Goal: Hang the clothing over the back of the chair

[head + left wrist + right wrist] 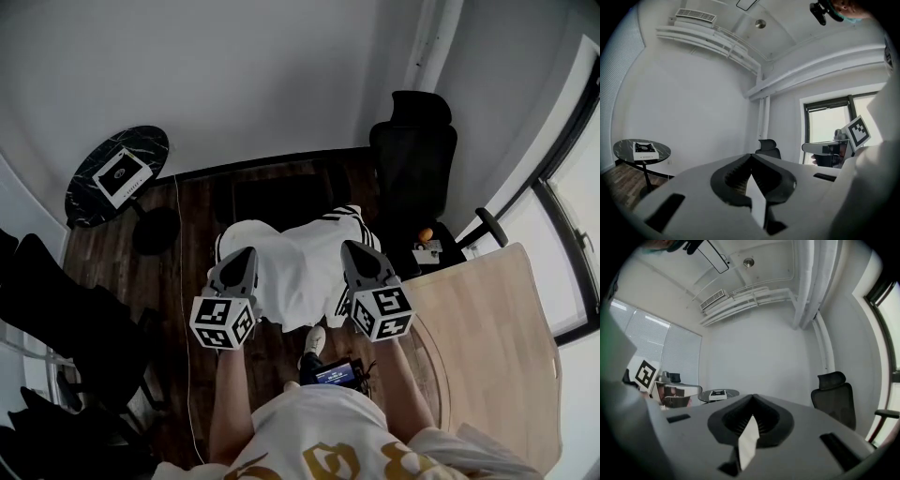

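Observation:
A white garment with black stripes [300, 258] hangs stretched between my two grippers above the wooden floor. My left gripper [236, 265] is shut on its left edge, and a fold of the white cloth [757, 199] shows between the closed jaws. At the right edge, my right gripper [356, 258] is likewise shut on a pinch of the cloth [748, 441]. The black office chair [412, 164] stands ahead and to the right by the wall. In the left gripper view the chair [768, 149] is small and far; in the right gripper view the chair [834, 397] stands at right.
A round dark side table [117, 173] with a white box on it stands at the far left. A light wooden desk [492, 337] lies at the right, beside the window. Dark chairs [56, 309] crowd the near left. A cable runs across the floor.

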Available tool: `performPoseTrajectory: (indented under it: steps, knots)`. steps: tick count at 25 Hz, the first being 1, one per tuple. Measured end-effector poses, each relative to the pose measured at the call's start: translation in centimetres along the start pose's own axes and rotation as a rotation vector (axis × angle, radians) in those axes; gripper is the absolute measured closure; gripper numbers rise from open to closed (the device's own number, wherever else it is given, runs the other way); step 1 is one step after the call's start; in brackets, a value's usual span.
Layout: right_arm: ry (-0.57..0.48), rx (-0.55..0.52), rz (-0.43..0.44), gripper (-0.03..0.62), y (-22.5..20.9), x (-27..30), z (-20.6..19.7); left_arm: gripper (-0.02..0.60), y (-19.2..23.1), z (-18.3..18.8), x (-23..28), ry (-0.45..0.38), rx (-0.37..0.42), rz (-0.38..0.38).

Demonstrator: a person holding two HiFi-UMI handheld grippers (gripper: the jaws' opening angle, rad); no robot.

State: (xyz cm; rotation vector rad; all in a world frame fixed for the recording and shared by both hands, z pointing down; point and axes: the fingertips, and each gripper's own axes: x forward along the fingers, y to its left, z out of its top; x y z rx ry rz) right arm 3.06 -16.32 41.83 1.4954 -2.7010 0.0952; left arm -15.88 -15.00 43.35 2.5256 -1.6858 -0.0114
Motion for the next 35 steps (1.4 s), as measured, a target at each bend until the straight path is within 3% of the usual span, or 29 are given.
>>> performPoseTrajectory:
  steps: [35]
  knots:
    - [0.023,-0.018,0.067,0.583,2.6,0.7,-0.9,0.561,2.9,0.6,-2.4,-0.032,0.003,0.07]
